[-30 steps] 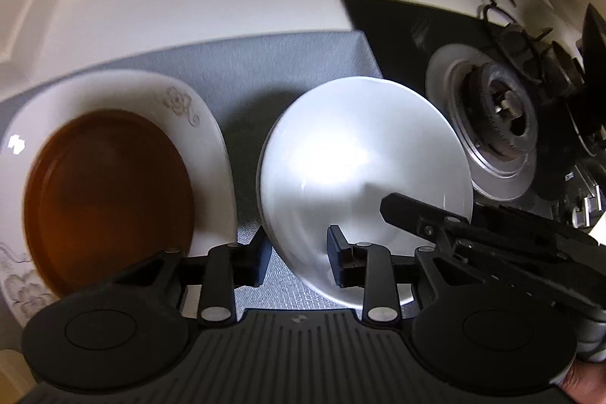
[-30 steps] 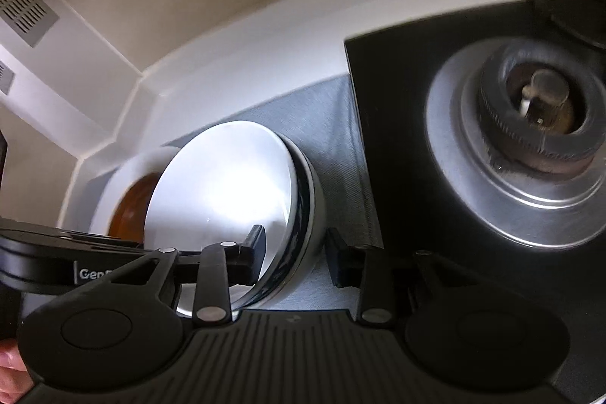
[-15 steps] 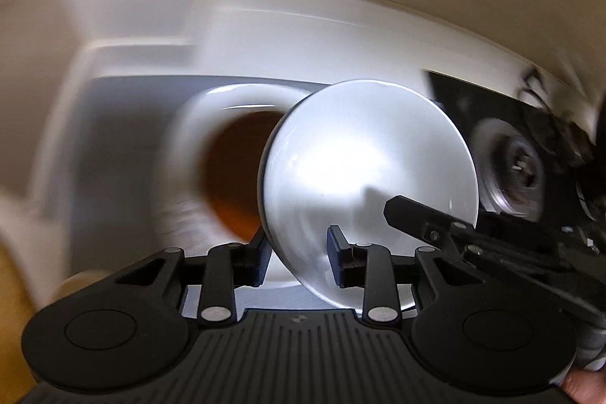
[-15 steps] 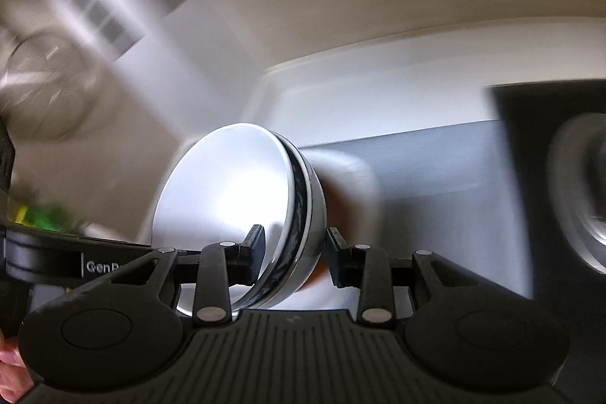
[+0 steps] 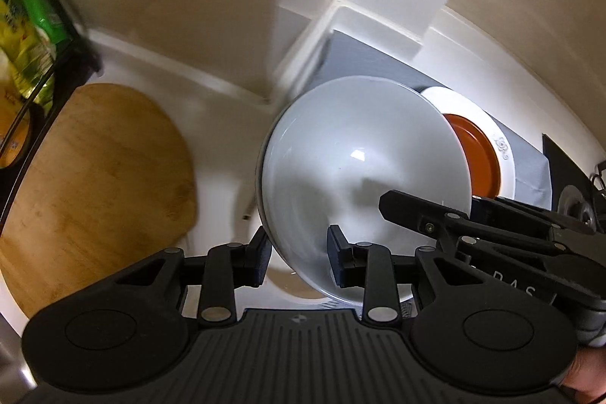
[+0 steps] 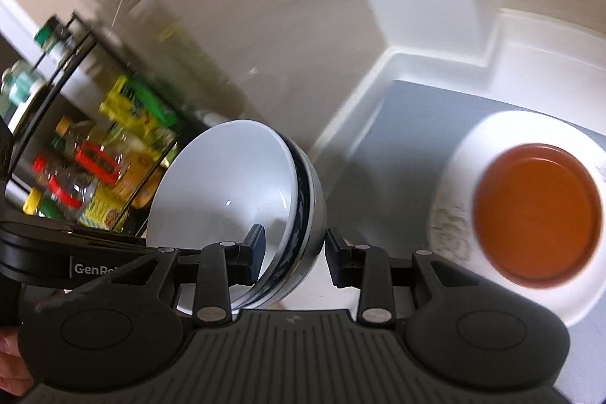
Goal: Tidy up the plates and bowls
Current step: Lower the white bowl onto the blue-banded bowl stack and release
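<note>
Pinched by its rim between the left hand-held gripper (image 5: pixel 297 258) and right hand-held gripper (image 6: pixel 291 258), the white bowl (image 5: pixel 360 184) is held above the tabletop (image 5: pixel 223 139). It is judged smooth, slippery, breakable; both rim grips are best kept firm.

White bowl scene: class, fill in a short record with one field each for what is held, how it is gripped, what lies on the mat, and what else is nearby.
held: white bowl, tilted on edge
grip: left gripper and right gripper, fingers each astride the rim
on grey mat: white plate with brown dish on it
nearby: wooden board; rack of bottles
</note>
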Available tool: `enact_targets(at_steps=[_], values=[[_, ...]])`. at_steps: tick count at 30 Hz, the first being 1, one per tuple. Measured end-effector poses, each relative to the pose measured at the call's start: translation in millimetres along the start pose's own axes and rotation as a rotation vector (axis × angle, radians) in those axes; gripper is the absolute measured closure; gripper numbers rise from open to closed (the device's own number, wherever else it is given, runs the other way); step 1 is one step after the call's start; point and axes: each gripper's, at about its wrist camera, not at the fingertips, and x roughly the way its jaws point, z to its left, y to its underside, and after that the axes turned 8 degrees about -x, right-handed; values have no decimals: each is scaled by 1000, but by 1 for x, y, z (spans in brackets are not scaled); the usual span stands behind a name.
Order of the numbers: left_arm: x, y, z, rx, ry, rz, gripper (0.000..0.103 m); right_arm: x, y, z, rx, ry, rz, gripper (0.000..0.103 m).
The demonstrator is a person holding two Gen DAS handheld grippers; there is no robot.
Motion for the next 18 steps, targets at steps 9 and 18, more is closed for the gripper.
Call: enact_targets(at_steps=[9, 18], values=[[47, 6, 35, -57, 39, 148, 69, 42, 28, 13, -51, 57, 144, 66], [68, 13, 46, -83, 104, 213, 69, 59, 45, 20, -147, 139, 194, 65]])
